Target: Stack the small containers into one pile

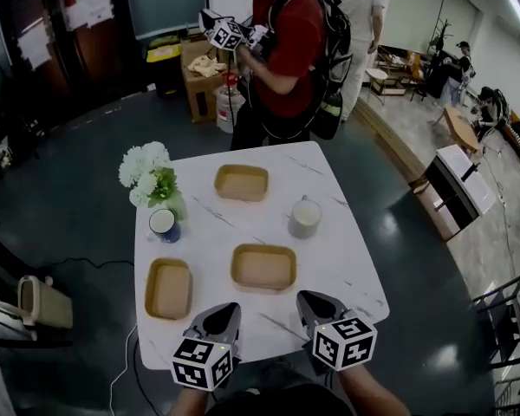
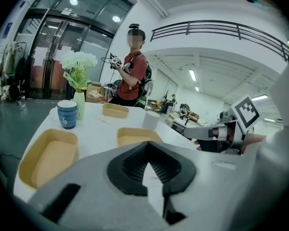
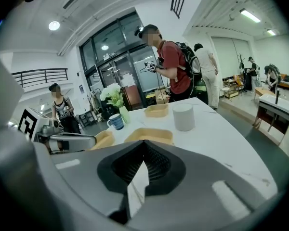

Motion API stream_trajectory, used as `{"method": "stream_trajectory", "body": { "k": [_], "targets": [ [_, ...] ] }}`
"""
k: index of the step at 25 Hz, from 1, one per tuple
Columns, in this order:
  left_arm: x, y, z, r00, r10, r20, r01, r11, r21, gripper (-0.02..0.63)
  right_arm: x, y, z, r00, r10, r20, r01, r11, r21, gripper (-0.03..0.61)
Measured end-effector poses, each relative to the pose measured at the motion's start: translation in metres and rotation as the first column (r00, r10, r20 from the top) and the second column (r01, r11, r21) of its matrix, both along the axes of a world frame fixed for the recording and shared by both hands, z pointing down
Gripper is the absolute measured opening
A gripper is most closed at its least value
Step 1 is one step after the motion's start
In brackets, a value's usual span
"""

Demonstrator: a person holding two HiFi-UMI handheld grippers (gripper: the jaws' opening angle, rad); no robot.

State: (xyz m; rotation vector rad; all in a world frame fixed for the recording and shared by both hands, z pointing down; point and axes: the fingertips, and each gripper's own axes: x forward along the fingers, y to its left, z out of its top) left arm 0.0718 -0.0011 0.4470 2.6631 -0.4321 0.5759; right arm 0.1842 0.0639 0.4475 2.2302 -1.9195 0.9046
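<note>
SURFACE: white marble table (image 1: 355, 276) in an open hall | CONTAINERS: I count three, unstacked: far container (image 1: 241, 183) near the far edge, middle container (image 1: 263, 268) toward the near edge, left container (image 1: 169, 289) by the left edge | left gripper (image 1: 228, 308) clenched on nothing | right gripper (image 1: 309, 297) likewise (both over the near edge)

A blue mug (image 1: 164, 224) beside white flowers (image 1: 146, 168); white cup (image 1: 304, 218) apart; person (image 1: 282, 50) in red beyond
</note>
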Motion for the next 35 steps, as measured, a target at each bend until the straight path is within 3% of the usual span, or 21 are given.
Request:
{"method": "stream_trajectory", "body": {
  "k": [10, 18, 23, 30, 35],
  "targets": [
    [0.033, -0.045, 0.024, 0.995, -0.066, 0.071, 0.064, 0.997, 0.038, 0.0, 0.037, -0.038, 0.031, 1.0, -0.017, 0.018, 0.018, 0.997, -0.078, 0.0],
    [0.046, -0.09, 0.051, 0.978, -0.162, 0.133, 0.159, 0.987, 0.036, 0.065, 0.065, -0.064, 0.06, 0.999, 0.011, 0.052, -0.004, 0.991, -0.135, 0.082],
    [0.056, -0.103, 0.071, 0.971, -0.172, 0.165, 0.174, 0.985, -0.001, 0.098, 0.069, -0.076, 0.079, 0.997, 0.005, 0.078, 0.01, 0.981, -0.193, 0.103],
    [0.065, -0.108, 0.092, 0.967, -0.158, 0.201, 0.172, 0.984, -0.053, 0.092, 0.077, -0.082, 0.093, 0.997, 0.035, 0.071, -0.017, 0.971, -0.238, 0.071],
    [0.069, -0.108, 0.099, 0.97, -0.138, 0.2, 0.158, 0.983, -0.092, 0.05, 0.081, -0.083, 0.098, 0.994, 0.08, 0.069, -0.061, 0.967, -0.249, 0.037]
  ]
}}
